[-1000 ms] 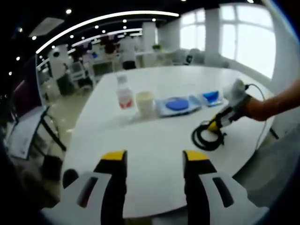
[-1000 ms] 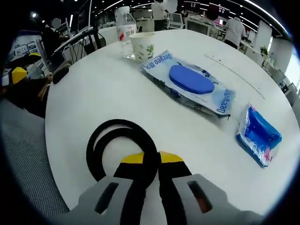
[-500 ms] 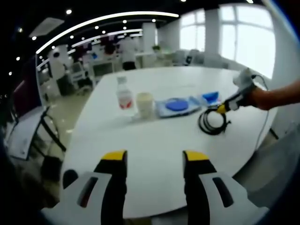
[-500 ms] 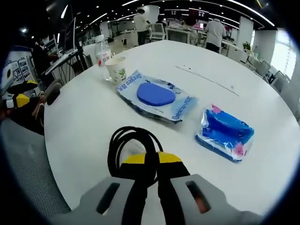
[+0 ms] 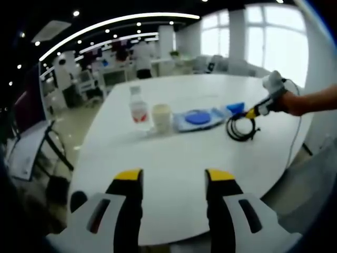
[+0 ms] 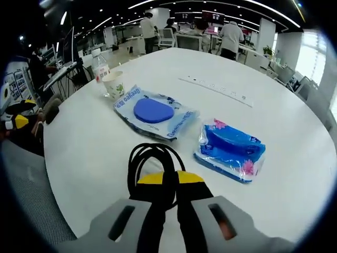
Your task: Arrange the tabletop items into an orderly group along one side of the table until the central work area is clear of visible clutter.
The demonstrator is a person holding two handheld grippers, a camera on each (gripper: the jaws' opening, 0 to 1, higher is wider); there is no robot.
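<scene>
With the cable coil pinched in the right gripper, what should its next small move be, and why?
Probably carry the black cable coil a little farther forward and set it down beside the small blue packet. The right gripper is shut on the coil, and the bottle, cup, wipes pack and packet already form a row. The left gripper is open over bare table.

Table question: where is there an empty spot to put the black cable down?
The white table is bare between the coiled black cable and the wipes pack, and beyond the blue tissue pack. It is crowded around the paper cup and water bottle.
</scene>
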